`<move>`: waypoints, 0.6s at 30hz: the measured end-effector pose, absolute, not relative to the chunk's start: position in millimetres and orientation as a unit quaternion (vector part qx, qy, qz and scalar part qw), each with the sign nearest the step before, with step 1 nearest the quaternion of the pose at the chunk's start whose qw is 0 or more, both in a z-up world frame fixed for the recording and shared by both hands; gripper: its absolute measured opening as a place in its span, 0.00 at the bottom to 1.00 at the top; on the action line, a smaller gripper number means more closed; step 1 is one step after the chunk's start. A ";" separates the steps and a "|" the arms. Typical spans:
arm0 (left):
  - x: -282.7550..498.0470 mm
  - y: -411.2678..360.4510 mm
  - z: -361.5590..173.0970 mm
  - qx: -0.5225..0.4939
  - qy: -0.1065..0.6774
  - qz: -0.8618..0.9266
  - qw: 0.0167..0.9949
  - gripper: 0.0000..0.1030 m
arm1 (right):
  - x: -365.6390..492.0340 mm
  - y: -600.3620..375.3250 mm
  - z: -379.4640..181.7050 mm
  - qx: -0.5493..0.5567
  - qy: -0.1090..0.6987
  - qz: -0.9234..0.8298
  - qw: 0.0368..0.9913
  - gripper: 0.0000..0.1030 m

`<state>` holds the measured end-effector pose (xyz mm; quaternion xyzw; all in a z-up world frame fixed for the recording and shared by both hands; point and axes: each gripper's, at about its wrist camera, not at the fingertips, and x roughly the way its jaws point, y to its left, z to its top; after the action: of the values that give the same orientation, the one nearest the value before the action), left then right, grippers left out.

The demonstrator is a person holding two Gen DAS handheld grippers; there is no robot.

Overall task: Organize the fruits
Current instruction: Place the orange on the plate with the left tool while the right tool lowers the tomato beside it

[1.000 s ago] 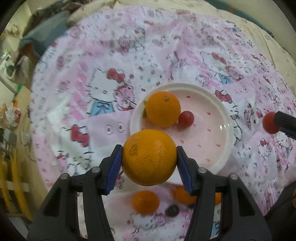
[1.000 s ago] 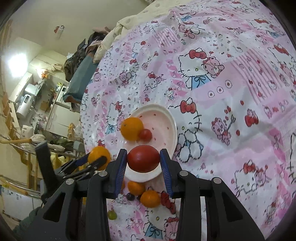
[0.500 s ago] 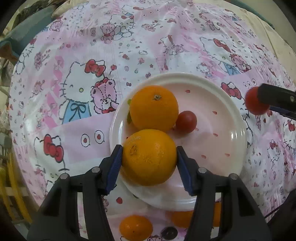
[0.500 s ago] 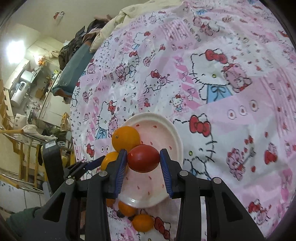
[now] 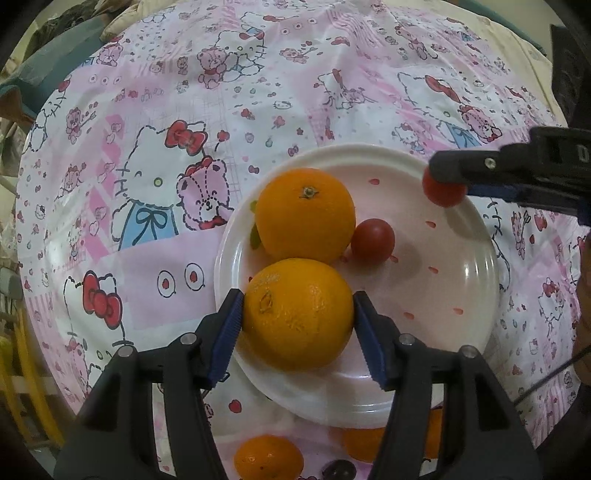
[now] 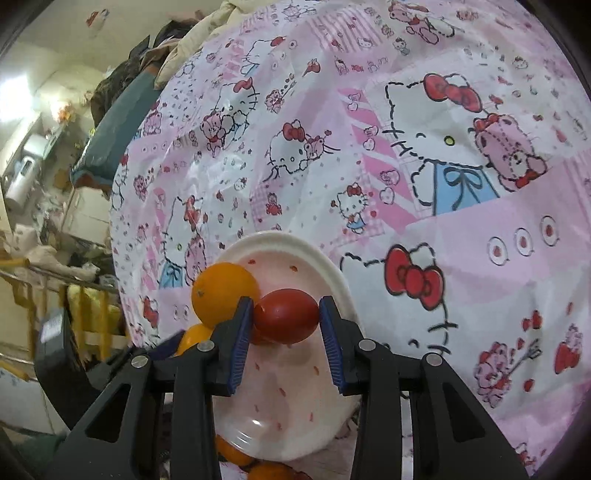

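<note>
A white plate [image 5: 476, 295] on the pink cartoon tablecloth holds an orange [image 5: 304, 214] and a small red tomato [image 5: 372, 240]. My left gripper [image 5: 298, 304] points down over the plate's near left part. A second orange [image 5: 297, 314] rests on the plate between its blue pads [image 5: 231, 325]; the jaws are opening but still touch its sides. My right gripper [image 6: 286, 314] is shut on a larger red tomato [image 6: 286, 315] above the plate [image 6: 295, 391], next to the far orange [image 6: 225, 291]. In the left wrist view this tomato [image 5: 441, 192] hangs over the plate's right rim.
Two smaller oranges [image 5: 267, 458] [image 5: 362, 439] and a dark grape [image 5: 338, 470] lie on the cloth just below the plate. The round table's edge curves along the left, with furniture and clutter [image 6: 55, 206] beyond it. Bedding is piled at the far edge [image 6: 199, 33].
My left gripper came down with the orange from beside the plate onto it. The right gripper carried the red tomato from off the plate's right to over its rim.
</note>
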<state>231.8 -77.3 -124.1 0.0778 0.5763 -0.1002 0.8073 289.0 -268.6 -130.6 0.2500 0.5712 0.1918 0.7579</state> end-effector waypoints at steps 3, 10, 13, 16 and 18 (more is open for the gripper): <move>231.7 -77.0 -124.0 0.076 0.577 -0.099 0.807 0.56 | 293.2 -265.8 -132.1 0.242 0.572 0.191 0.760 0.38; 232.6 -76.9 -121.5 0.062 0.584 -0.089 0.804 0.56 | 292.8 -264.6 -136.6 0.238 0.577 0.192 0.758 0.38; 232.5 -76.5 -121.4 0.061 0.585 -0.090 0.804 0.58 | 292.8 -261.6 -136.2 0.236 0.576 0.195 0.758 0.39; 230.8 -76.4 -118.9 0.057 0.580 -0.092 0.807 0.73 | 292.3 -259.1 -136.1 0.231 0.575 0.195 0.760 0.39; 229.7 -76.0 -116.1 0.057 0.574 -0.089 0.812 0.78 | 292.3 -259.4 -136.3 0.230 0.574 0.195 0.761 0.39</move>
<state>229.7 -76.0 -116.1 0.0571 0.5743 -0.0895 0.8117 292.3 -259.4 -136.3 0.2296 0.5745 0.1950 0.7611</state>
